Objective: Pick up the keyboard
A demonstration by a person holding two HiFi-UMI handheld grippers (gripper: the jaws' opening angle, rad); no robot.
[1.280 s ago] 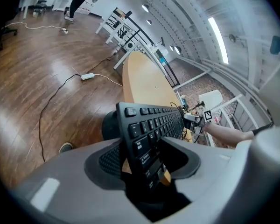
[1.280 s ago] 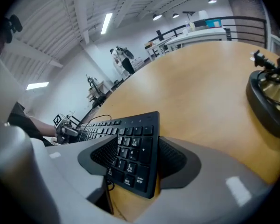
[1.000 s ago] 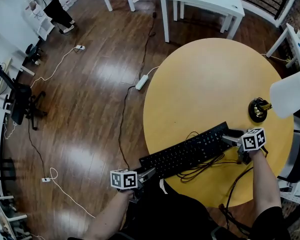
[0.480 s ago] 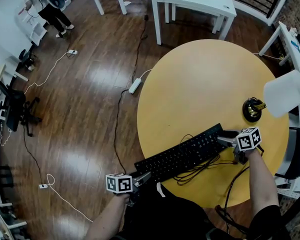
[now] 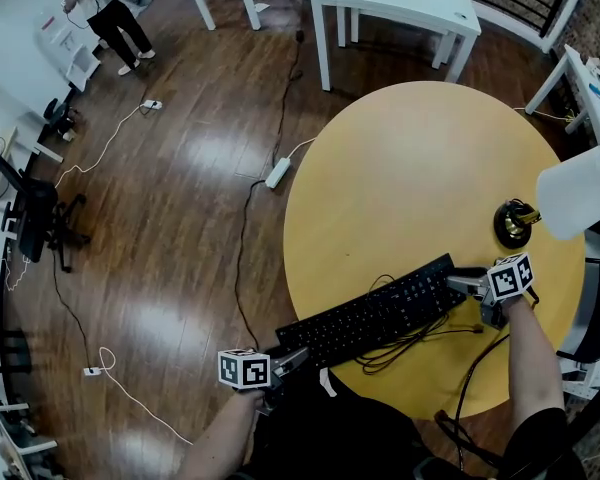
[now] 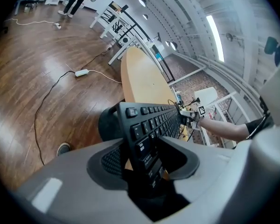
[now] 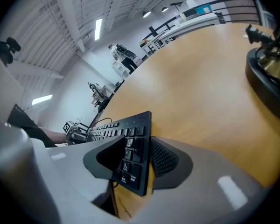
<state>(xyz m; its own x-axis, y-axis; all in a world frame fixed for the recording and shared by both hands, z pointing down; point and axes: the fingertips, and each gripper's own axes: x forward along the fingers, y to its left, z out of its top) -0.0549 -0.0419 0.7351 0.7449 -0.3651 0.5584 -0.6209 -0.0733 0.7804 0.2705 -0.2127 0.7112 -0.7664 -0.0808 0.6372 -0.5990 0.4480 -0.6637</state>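
A dark wooden floor [image 5: 150, 228] is spreading wide and open out beyond the left gripper [image 5: 288, 358], with only a few thin cords crossing it. A round yellow surface [image 5: 420, 168] is filling the space ahead of both grippers. Its far half is lying bare, leaving free room beyond the jaws. A black keyboard [image 5: 380, 310] is stretching slantwise along the near rim of the surface, reaching from one gripper to the other. Its left end is jutting past the rim, over the floor. The left gripper is clamping that overhanging end, with its pads pressing on the front and back edges. The right gripper [image 5: 467, 284] is closing its jaws on the opposite end, which is sitting between its pads. The keyboard's black cable [image 5: 410, 340] is looping on the surface between the two grippers, on the person's side. A black and brass lamp base [image 5: 513, 223] is standing just beyond the right gripper, apart from it. The print on the keys is showing too small to read.
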